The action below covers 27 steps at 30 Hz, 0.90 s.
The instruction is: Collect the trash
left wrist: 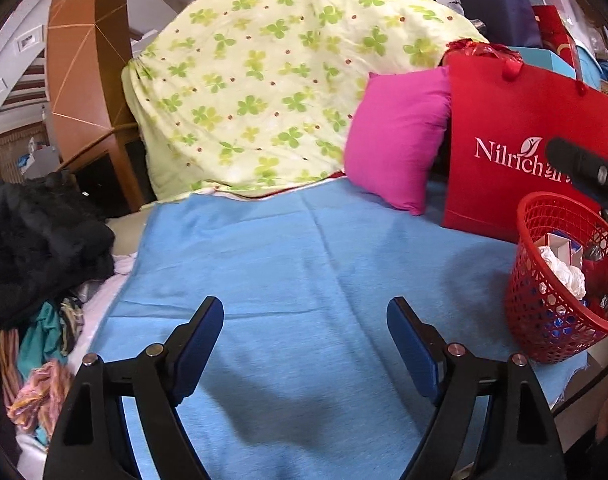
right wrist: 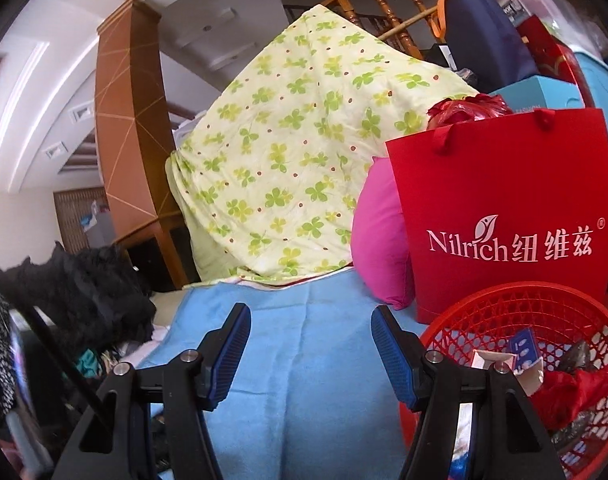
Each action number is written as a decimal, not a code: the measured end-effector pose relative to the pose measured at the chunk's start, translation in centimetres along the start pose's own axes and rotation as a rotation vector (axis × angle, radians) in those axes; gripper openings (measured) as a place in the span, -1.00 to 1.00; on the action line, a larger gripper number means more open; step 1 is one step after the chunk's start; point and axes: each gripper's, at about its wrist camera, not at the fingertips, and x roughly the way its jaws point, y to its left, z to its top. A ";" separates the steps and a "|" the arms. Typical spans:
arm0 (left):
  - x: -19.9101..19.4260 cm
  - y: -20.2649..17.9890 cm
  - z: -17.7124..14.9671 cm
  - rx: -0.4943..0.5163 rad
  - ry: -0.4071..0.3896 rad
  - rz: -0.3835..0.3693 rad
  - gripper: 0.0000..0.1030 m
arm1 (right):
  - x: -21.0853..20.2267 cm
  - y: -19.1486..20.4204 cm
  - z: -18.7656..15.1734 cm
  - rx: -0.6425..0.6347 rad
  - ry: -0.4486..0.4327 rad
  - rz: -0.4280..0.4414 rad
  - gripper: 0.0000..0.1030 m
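A red mesh basket [left wrist: 543, 332] stands on the blue cloth [left wrist: 304, 260] at the right; it holds crumpled white paper [left wrist: 563, 272], a small carton and other scraps. In the right wrist view the basket [right wrist: 503, 304] is at the lower right, with a white-blue carton [right wrist: 519, 354] and red plastic [right wrist: 575, 392] inside. My left gripper [left wrist: 305, 312] is open and empty over the blue cloth, left of the basket. My right gripper [right wrist: 309, 320] is open and empty, just left of the basket rim.
A red Nilrich paper bag [left wrist: 519, 140] and a pink cushion [left wrist: 395, 136] stand behind the basket. A clover-print sheet [left wrist: 272, 76] covers a mound at the back. Dark clothes [left wrist: 36, 240] pile up at the left edge.
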 end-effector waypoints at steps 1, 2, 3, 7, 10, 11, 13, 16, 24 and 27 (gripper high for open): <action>-0.4 0.1 0.2 0.001 -0.005 0.001 0.66 | -0.4 0.3 -0.3 -0.010 0.002 -0.012 0.31; -0.9 0.2 0.3 0.001 -0.009 0.001 0.68 | -0.7 0.5 -0.4 -0.019 0.002 -0.023 0.31; -1.6 0.3 0.4 -0.004 -0.014 0.001 0.73 | -1.4 0.8 -0.7 -0.037 -0.001 -0.046 0.31; -4.0 0.1 0.8 -0.004 -0.028 -0.016 0.77 | -4.5 0.8 -1.2 -0.051 -0.007 -0.092 0.31; -5.9 -0.6 1.4 0.009 -0.044 -0.022 0.77 | -6.5 0.4 -1.0 -0.058 0.003 -0.136 0.31; -6.8 -0.8 1.6 0.011 -0.054 -0.030 0.78 | -7.4 0.1 -0.9 -0.059 0.009 -0.162 0.31; -8.1 -1.0 2.1 0.007 -0.067 -0.045 0.81 | -9.1 -0.5 -0.3 -0.051 0.006 -0.199 0.31; -10.0 -1.5 2.6 0.003 -0.085 -0.061 0.82 | -11.7 -1.1 1.1 -0.040 -0.009 -0.248 0.32; -14.7 -2.7 3.7 0.014 -0.129 -0.095 0.84 | -17.8 -0.6 3.9 -0.076 -0.044 -0.314 0.40; -16.2 -2.9 4.0 0.018 -0.140 -0.103 0.84 | -19.6 0.0 4.2 -0.090 -0.041 -0.321 0.40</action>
